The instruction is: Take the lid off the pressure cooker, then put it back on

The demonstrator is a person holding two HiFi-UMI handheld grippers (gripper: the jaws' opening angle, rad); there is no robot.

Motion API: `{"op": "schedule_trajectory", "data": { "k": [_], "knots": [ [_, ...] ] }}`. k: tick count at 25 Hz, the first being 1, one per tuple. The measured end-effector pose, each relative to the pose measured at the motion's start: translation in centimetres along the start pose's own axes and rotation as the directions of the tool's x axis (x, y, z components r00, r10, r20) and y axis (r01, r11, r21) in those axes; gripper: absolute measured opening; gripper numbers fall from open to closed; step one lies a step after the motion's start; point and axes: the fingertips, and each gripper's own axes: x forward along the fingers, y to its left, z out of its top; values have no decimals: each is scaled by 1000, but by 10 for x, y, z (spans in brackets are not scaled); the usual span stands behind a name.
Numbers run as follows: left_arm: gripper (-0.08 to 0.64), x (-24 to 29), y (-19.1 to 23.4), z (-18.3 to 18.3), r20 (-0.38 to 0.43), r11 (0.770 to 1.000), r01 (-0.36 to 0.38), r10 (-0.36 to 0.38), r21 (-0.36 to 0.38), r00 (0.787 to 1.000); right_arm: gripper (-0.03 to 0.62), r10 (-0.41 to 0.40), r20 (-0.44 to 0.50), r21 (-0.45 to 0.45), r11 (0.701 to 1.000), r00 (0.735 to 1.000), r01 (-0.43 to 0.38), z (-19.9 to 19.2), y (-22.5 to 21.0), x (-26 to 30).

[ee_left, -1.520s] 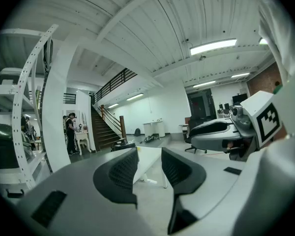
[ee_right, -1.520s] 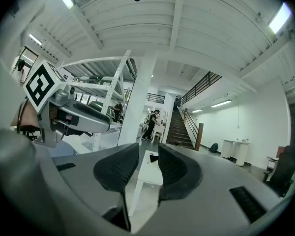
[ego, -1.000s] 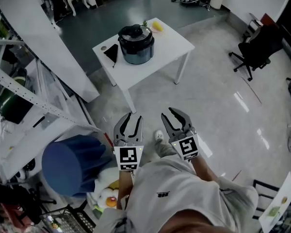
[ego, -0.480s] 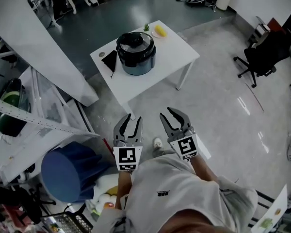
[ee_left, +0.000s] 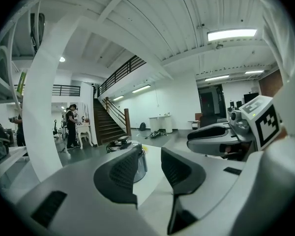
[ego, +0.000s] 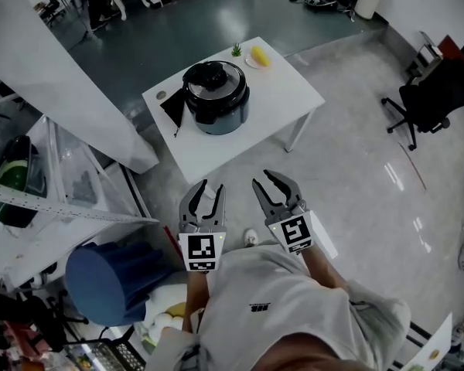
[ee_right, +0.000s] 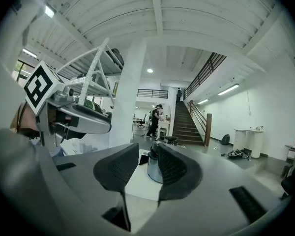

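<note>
- Head view, left edge: a white rack (ego: 39, 207) runs along my left, with a blue round tub (ego: 108, 280) on the floor below it (I can't tell what it holds).
- The white table (ego: 216, 151) stands ahead of me, turned corner-on. A dark flat thing (ego: 174, 107) lies by its left corner, just beside the pressure cooker.
- The pressure cooker (ego: 215, 103) stands about mid-table, nearer the far-left edge, with its black lid (ego: 210, 78) seated on top.
- At the far corner there is a small green plant (ego: 237, 49) and, just right of it, a yellow item (ego: 259, 55) on a little dish.
- The left gripper (ego: 211, 185) is over the floor, short of the table's near corner and well apart from the cooker. Its marker cube faces up.
- Left gripper view: the left gripper's (ee_left: 151, 156) jaws are drawn in as far as they go, with only a narrow slit between the pads and nothing gripped. The cooker shows far off behind the slit.
- The right gripper (ego: 267, 178) sits beside the left one, also over the floor and clear of the table.
- Right gripper view: the right gripper's (ee_right: 147, 157) jaws are likewise drawn close with nothing between the pads (the cooker (ee_right: 154, 170) only lines up behind the gap, out on the table).
- Head view, right edge: a black office chair (ego: 429, 99) stands well apart from the table.
</note>
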Motion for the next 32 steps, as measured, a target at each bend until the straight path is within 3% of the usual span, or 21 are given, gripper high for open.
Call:
{"op": "schedule_trajectory", "data": {
  "k": [11,16,32],
  "knots": [
    [160,48,3,5,-15,1000,-5,6,21,1000,124,23,-18,30,999,1000,-23,-5,-39,33],
    [163,64,11,5,-21,1000,-4,4,27,1000,124,33,28,-14,999,999,-33,-11,-46,49],
    [172,153,68,3,-50,1000,5,-4,11,999,124,45,-18,-12,999,999,-45,-14,-87,142]
  ]
}}
